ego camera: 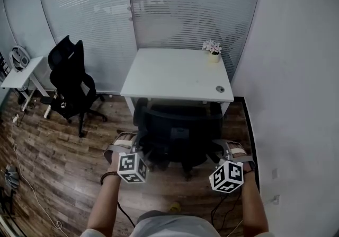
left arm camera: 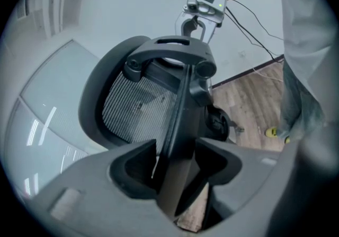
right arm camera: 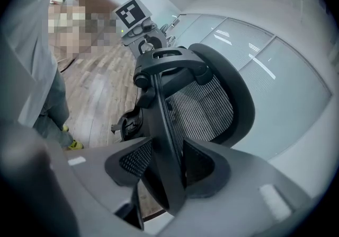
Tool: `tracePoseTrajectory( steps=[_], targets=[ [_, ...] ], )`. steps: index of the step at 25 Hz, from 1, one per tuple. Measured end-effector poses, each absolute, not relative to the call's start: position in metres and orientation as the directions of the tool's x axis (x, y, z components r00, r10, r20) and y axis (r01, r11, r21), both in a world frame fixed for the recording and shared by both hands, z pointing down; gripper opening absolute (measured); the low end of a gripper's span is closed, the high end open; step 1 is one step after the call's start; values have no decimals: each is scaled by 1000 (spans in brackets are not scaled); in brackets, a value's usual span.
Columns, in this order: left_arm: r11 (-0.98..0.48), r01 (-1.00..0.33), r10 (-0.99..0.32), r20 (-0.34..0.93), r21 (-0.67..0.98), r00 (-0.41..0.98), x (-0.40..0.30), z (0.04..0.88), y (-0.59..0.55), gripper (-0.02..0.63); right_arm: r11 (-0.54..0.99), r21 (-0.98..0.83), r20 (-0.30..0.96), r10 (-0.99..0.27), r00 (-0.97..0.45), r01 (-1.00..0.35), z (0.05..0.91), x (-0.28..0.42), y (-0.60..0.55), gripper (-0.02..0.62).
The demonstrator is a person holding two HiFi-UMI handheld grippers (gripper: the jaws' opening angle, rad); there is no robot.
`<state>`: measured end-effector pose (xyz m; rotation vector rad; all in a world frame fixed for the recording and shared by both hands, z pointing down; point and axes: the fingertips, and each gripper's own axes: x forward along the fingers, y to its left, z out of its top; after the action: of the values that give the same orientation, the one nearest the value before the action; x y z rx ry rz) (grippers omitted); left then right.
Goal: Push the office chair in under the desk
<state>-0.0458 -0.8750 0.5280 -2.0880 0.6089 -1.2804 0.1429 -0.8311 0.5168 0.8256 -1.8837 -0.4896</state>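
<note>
Wood floor (ego camera: 53, 156), desk (ego camera: 175, 74) ahead | office chair (ego camera: 177, 124) partly under | your left gripper (ego camera: 125, 139) loose around its back edge, right gripper (ego camera: 234, 148) pinching it, likely for steering.

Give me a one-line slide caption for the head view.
Left claw and right claw flank the back of the black office chair, tucked under the white desk.

Office chair (ego camera: 177, 130), near: black, back a fine ribbed mesh. Desk (ego camera: 175, 71): white. Floor (ego camera: 53, 151): brown wood planks. Second chair (ego camera: 71, 79), far left: black. Marker cubes (ego camera: 132, 168): black-and-white squares. Flowers (ego camera: 212, 46), far right: pink-white. Partition (ego camera: 95, 13): fine grey horizontal stripes.
</note>
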Motion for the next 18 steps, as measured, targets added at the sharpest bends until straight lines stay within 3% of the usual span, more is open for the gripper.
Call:
tracePoseTrajectory(
  steps=[7,12,18],
  targets=[
    [-726,-140,-645,597,-673,477,-47,521,-871,250,673,639,599,-739,-307,-374,508,140,-825,178],
    [-751,-237,-632,566,-617,529,-54,509,-864,258,618,597,516,-784,-345,-511,481,140,-819,175],
    [-742,-397,-656,464,-540,595,-67,481,-853,215,542,494,433,-831,-348,-680,463,138,-808,175]
  ],
)
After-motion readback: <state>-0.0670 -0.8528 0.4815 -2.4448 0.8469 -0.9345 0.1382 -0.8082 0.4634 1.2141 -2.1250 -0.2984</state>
